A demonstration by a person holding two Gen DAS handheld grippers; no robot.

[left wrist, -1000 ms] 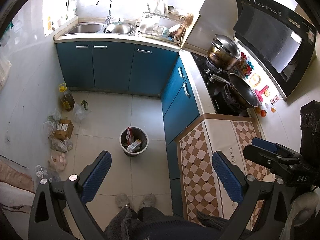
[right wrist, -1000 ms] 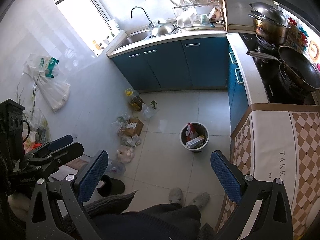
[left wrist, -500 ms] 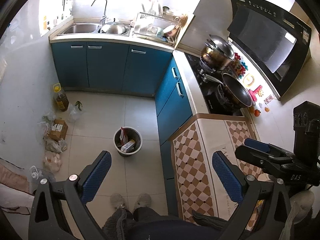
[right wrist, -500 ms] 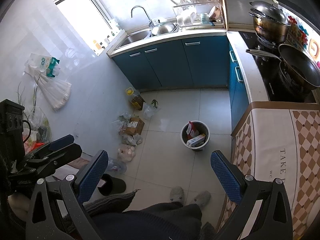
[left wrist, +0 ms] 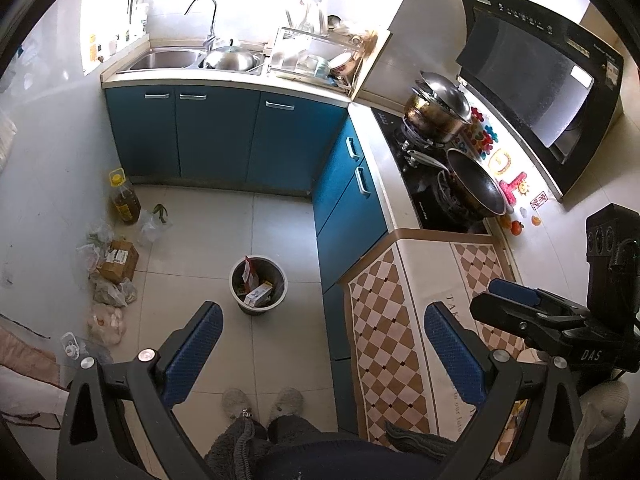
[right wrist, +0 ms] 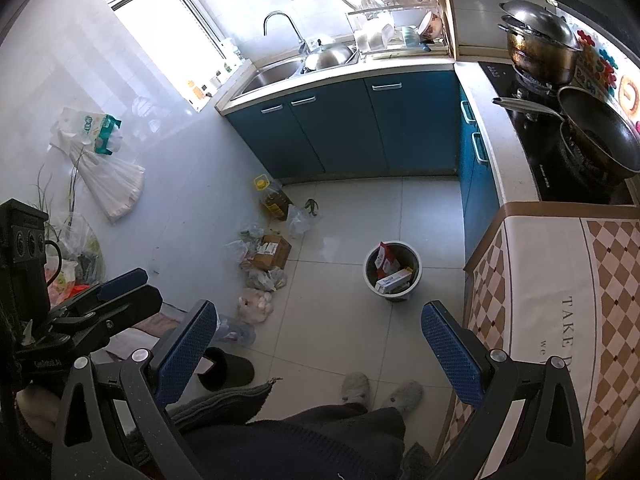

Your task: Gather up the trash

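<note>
A grey trash bin (left wrist: 258, 285) stands on the tiled floor with boxes and packets inside; it also shows in the right wrist view (right wrist: 393, 271). My left gripper (left wrist: 322, 332) is open and empty, held high above the floor. My right gripper (right wrist: 318, 334) is open and empty too, at the same height. Each gripper shows in the other's view: the right one (left wrist: 532, 312) at the right edge, the left one (right wrist: 108, 300) at the left edge. A cardboard box (right wrist: 271, 251) and several plastic bags (right wrist: 255, 304) lie by the left wall.
Blue cabinets (right wrist: 348, 124) with a sink (right wrist: 276, 74) stand at the back. A hob with a pan (right wrist: 596, 136) and pot (right wrist: 540, 46) is on the right. A checkered cloth (right wrist: 560, 304) covers the near counter. An oil bottle (right wrist: 274, 198) and a slipper (right wrist: 226, 368) are on the floor.
The left wrist view has shifted slightly, so the bin and floor items sit lower and more left. Both grippers stay open and empty.
</note>
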